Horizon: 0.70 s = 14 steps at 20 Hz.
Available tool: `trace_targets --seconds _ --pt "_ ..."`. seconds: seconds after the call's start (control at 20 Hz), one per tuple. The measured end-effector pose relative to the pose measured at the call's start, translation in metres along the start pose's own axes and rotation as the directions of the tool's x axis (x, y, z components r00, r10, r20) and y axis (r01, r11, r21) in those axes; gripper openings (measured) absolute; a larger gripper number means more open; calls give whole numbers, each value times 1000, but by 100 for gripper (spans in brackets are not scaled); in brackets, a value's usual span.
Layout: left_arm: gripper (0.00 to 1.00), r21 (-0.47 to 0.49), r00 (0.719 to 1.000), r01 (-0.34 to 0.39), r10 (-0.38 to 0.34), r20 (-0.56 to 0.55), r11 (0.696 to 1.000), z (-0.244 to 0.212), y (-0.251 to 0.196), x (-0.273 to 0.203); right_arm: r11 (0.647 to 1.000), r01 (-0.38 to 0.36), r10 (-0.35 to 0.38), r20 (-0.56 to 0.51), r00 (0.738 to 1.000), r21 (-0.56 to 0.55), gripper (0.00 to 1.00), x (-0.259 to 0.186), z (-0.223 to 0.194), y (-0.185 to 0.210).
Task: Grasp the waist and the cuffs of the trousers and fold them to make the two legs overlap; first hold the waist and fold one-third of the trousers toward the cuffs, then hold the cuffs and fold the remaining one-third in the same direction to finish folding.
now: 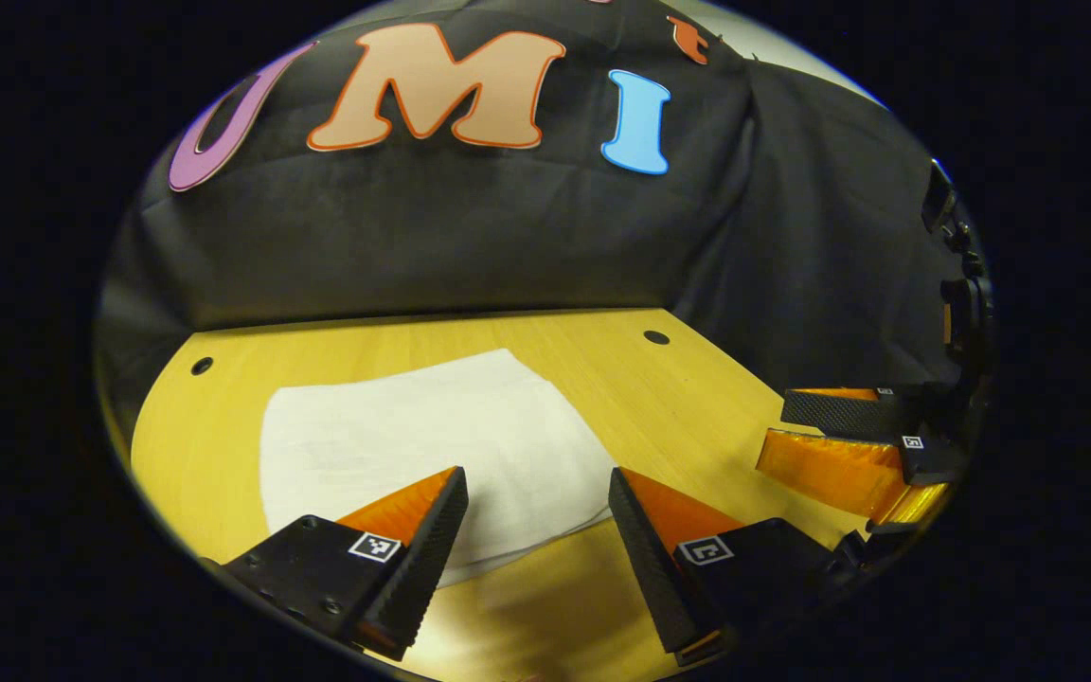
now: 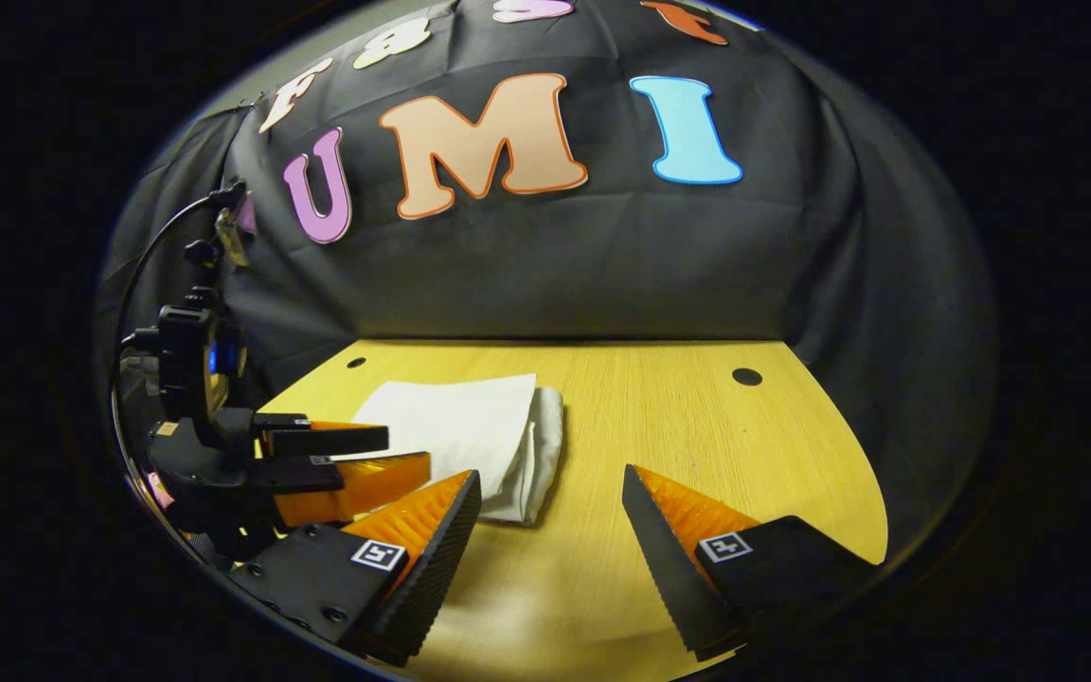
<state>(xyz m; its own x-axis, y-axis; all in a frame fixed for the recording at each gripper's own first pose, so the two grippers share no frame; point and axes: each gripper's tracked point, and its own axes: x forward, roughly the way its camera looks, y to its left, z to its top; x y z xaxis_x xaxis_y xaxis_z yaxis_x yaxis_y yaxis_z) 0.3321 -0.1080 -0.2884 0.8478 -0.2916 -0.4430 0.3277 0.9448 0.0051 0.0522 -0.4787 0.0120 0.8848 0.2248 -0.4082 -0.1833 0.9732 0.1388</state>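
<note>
Trousers: the white trousers [image 1: 432, 445] are lying folded into a compact stack on the surface, flat and smooth on top. In the right gripper view the trousers [image 2: 470, 436] are showing several layered folds along their edge at 3 o'clock.
Trousers' place: in the left gripper view they are sitting toward 9 o'clock of the surface's middle, just ahead of the left tool's fingertips; in the right gripper view they are sitting toward 10 o'clock of the right tool.
Left tool: the left tool [image 1: 538, 493] is hanging above the near edge of the trousers with its two fingers spread wide, gripping nothing. Whether the fingertips are touching the cloth cannot be told.
Left tool seen from the right: the left tool [image 2: 384, 455] is showing side-on at 9 o'clock, fingers parted one over the other, just beside the trousers' near corner.
Right tool: the right tool [image 2: 550, 497] is hovering over bare surface with its fingers wide apart and nothing between them, the trousers lying off its 10 o'clock.
Right tool seen from the left: the right tool [image 1: 773, 436] is reaching in from 3 o'clock, fingers parted, apart from the trousers.
Surface: the yellow wooden surface [image 2: 697, 426] is carrying the trousers, with small dark holes [image 2: 746, 376] near its far corners.
</note>
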Motion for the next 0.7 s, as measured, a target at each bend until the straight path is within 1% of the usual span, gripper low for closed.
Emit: trace_targets --seconds 0.15,0.2,0.25,0.3,0.4,0.45,0.5,0.55,0.6,0.7 --pt "90 11 997 -72 71 41 997 12 32 -31 1000 13 -13 33 999 16 96 -6 6 8" --pt "90 6 994 -90 89 58 996 17 41 -42 1000 18 -19 41 999 14 92 -8 8 10" --pt "90 -3 991 -112 112 71 994 19 52 -52 1000 24 -24 50 998 9 96 -10 10 12" --pt "90 -12 988 -130 130 81 991 21 61 -61 1000 28 -29 53 998 4 92 -13 9 13" --pt "90 -28 981 -165 167 96 986 23 79 -76 999 45 -45 54 998 -1 92 -17 7 14" --pt "90 -34 978 -180 182 100 983 22 87 -83 999 55 -54 59 997 -2 97 -21 8 14" --pt "89 -38 975 -192 195 104 981 22 95 -90 998 62 -61 63 996 -2 97 -24 8 15" --pt "90 -39 973 -203 206 104 978 19 101 -97 998 68 -68 68 995 -1 92 -28 9 16" --pt "89 -38 973 -208 211 98 977 17 107 -103 997 74 -73 73 995 -2 96 -31 8 17" --pt "90 -47 971 -217 220 92 975 11 116 -110 996 87 -86 76 993 -5 96 -35 7 18"
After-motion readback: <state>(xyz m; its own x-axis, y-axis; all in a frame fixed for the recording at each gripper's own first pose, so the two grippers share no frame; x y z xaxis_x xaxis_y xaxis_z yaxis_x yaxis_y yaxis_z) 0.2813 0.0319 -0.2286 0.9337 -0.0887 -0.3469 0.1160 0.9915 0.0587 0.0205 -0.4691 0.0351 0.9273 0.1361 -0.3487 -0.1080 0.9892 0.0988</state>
